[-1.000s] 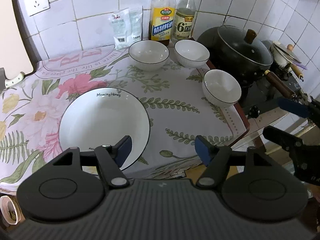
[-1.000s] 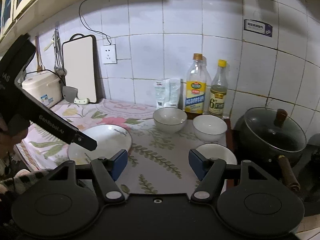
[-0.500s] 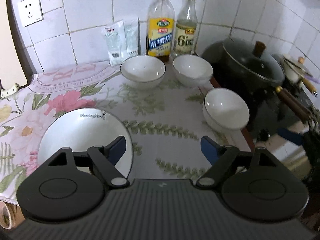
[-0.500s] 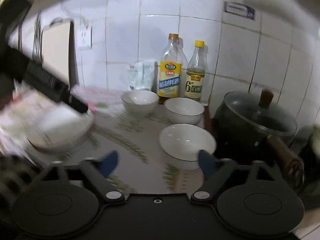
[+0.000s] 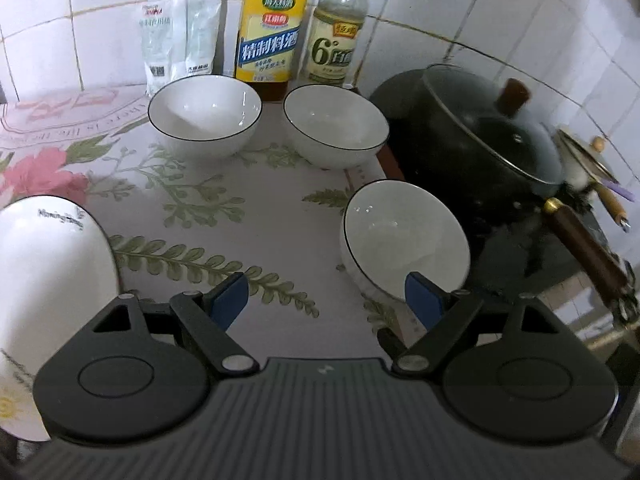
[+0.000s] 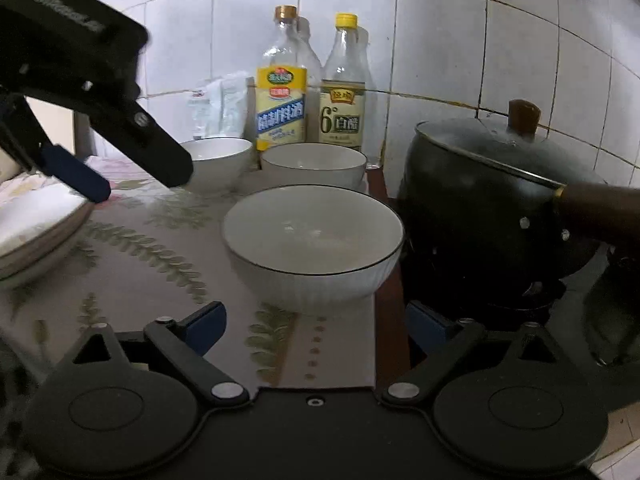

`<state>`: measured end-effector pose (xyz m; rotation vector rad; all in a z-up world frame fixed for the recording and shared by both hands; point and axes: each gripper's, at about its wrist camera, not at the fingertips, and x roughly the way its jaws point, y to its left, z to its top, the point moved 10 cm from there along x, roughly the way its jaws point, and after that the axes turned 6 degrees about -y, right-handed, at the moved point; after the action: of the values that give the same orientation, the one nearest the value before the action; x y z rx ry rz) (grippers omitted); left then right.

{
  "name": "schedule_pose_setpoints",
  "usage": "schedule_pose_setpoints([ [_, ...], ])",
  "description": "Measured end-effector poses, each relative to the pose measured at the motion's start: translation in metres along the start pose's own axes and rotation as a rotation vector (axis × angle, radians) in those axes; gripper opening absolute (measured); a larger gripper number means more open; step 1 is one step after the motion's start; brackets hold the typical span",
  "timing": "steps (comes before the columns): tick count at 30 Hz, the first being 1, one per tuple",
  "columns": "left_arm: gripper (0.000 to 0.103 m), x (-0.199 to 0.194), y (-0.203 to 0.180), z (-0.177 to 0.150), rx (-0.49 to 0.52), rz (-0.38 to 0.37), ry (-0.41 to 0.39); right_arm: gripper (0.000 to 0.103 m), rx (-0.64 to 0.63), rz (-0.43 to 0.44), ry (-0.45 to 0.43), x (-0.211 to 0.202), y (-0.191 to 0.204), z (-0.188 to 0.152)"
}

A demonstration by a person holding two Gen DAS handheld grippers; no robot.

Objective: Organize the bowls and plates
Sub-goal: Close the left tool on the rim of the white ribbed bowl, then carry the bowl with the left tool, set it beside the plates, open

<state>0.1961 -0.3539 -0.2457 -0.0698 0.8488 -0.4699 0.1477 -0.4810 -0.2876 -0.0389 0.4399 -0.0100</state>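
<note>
Bowls sit by the black pot (image 5: 472,136). Through my left camera, the near bowl (image 5: 404,244) is beside the pot, and my left gripper (image 5: 326,300) is opening, holding nothing. Through my right camera, my right gripper (image 6: 316,330) is opening just before that bowl (image 6: 314,240), empty. I should slide one finger over its rim, away from the pot.

Three white bowls (image 5: 205,110), one white plate (image 5: 44,280), two bottles (image 5: 270,28) and one black pot (image 5: 480,136).

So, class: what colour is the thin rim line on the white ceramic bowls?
Black, clearest in the left wrist view.
</note>
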Motion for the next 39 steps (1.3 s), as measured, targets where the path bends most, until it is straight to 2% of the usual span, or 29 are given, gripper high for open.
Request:
schedule_pose_setpoints([
  [5, 0.083, 0.031, -0.009, -0.004, 0.020, -0.022, 0.019, 0.098, 0.021, 0.048, -0.009, 0.019, -0.002, 0.002],
  [6, 0.080, 0.038, -0.011, -0.006, 0.025, -0.037, 0.037, 0.098, 0.022, 0.061, -0.015, 0.022, -0.002, 0.004],
  [7, 0.070, 0.043, -0.012, -0.007, 0.028, -0.049, 0.050, 0.099, 0.016, 0.073, -0.023, 0.024, 0.000, 0.006],
  [9, 0.057, 0.049, -0.011, -0.007, 0.026, -0.048, 0.060, 0.101, 0.005, 0.067, -0.025, 0.031, 0.001, 0.011],
  [11, 0.051, 0.053, -0.010, -0.006, 0.013, -0.050, 0.059, 0.103, 0.004, 0.073, -0.023, 0.036, 0.001, 0.013],
  [13, 0.040, 0.055, -0.010, -0.006, 0.001, -0.065, 0.059, 0.103, -0.003, 0.082, -0.038, 0.040, 0.001, 0.014],
  [17, 0.028, 0.060, -0.012, -0.003, -0.003, -0.078, 0.063, 0.103, -0.028, 0.092, -0.044, 0.045, 0.003, 0.015],
  [18, 0.021, 0.060, -0.014, -0.004, -0.003, -0.094, 0.063, 0.103, -0.024, 0.095, -0.044, 0.045, 0.002, 0.015],
  [26, 0.020, 0.053, -0.016, -0.007, 0.035, -0.078, 0.063, 0.103, 0.010, 0.096, -0.033, 0.043, 0.005, 0.012],
  [39, 0.020, 0.011, -0.003, -0.011, 0.059, -0.072, 0.068, 0.103, -0.037, 0.101, -0.070, 0.017, 0.032, 0.024],
])
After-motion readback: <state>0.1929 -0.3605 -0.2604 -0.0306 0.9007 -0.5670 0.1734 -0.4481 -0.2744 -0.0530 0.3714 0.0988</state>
